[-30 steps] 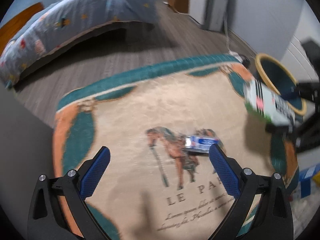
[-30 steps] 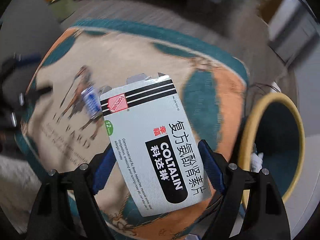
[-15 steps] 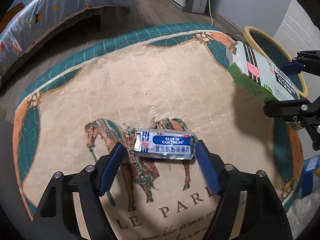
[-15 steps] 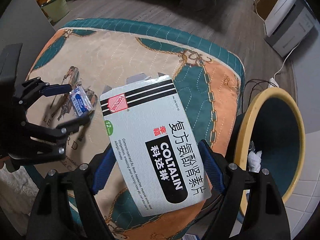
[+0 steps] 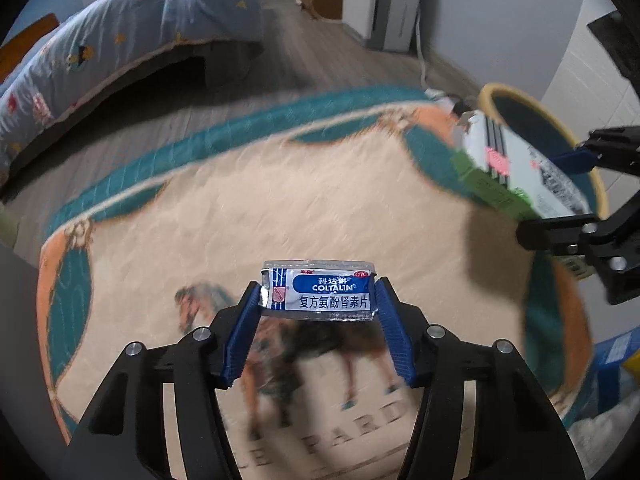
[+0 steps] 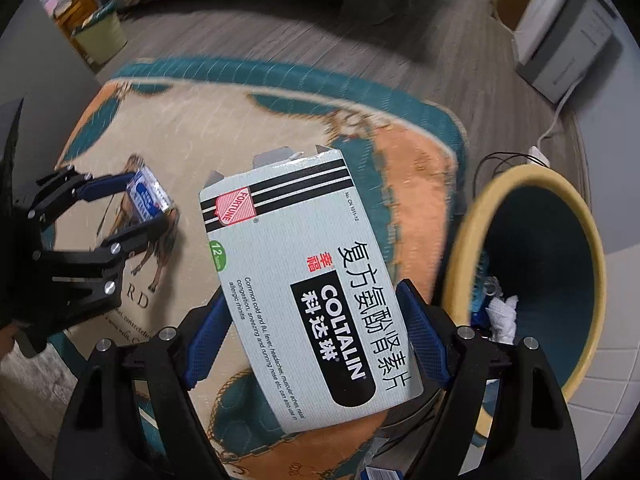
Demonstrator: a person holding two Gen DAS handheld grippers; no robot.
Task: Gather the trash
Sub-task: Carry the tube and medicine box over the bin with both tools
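Left gripper [image 5: 318, 300] clenched on a flat foil medicine sachet [image 5: 319, 294], silvery and crinkled at the edges with a blue printed label, pinched edge to edge between ribbed blue pads at centre frame and lifted clear of the rug [image 5: 208, 216]. Below it, blurred, a short-pile beige rug with a brown horse motif, dark serif lettering along the bottom, and a teal and orange quilted border curving across the upper half. Right gripper [image 6: 316, 324] clamped on a rectangular cardboard medicine box [image 6: 304, 300], pale grey with a fine woven-look print, black stripes and a red shield at its upper end, a black rounded band reading COLTALIN at its lower end, torn flaps open at the top; held tilted at centre frame, over the rug's orange edge and just left of the bin. At right of that view, a round trash bin [image 6: 532, 178] with a thick cream-yellow rim and deep teal inside, crumpled white paper [image 6: 502, 314] low in it. In the left wrist view, the same box [image 5: 516, 172] at upper right, green along one side, just in front of the bin's rim [image 5: 504, 92]. At upper left there, a padded blue-grey quilt [image 5: 120, 40] with small coloured patches draped over a bed, above grey wood-plank flooring [image 5: 304, 60].
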